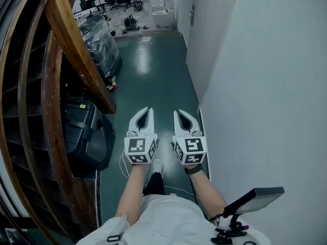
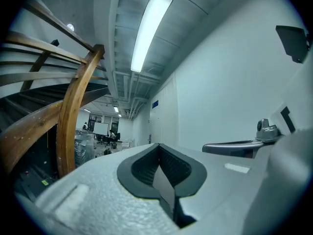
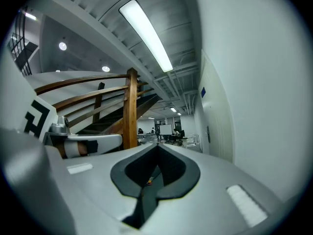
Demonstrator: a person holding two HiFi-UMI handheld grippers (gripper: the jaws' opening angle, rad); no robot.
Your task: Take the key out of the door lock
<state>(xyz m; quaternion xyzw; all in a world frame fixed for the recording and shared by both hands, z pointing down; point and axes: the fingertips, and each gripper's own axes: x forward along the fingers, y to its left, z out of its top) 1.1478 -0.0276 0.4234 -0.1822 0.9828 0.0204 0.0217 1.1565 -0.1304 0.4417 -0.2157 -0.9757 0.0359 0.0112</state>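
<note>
noting both pairs of fingers fully closed: left gripper [image 1: 146, 110] pinched on nothing, right gripper [image 1: 178, 113] the same, pads meeting with only air in the hollow behind them. the two were held side by side, a little apart, pointing ahead over the green floor [image 1: 153, 70] and touching nothing. white wall [image 1: 265, 86] ran close on my right; wooden stair rail [image 1: 76, 50] and a black case [image 1: 84, 134] sat on my left.

key: not visible in any view. the only door [image 1: 190, 27] i could pick out was far down the corridor in the right-hand wall, its handle [image 1: 191, 14] a small dark mark; lock and key were too small to tell.

judged step: approach only, extraction not begun. next move calls for walking up to that door, finding the lock, opening one gripper's jaws, closing them on the key's head square to the lock, then pulling straight out.
</note>
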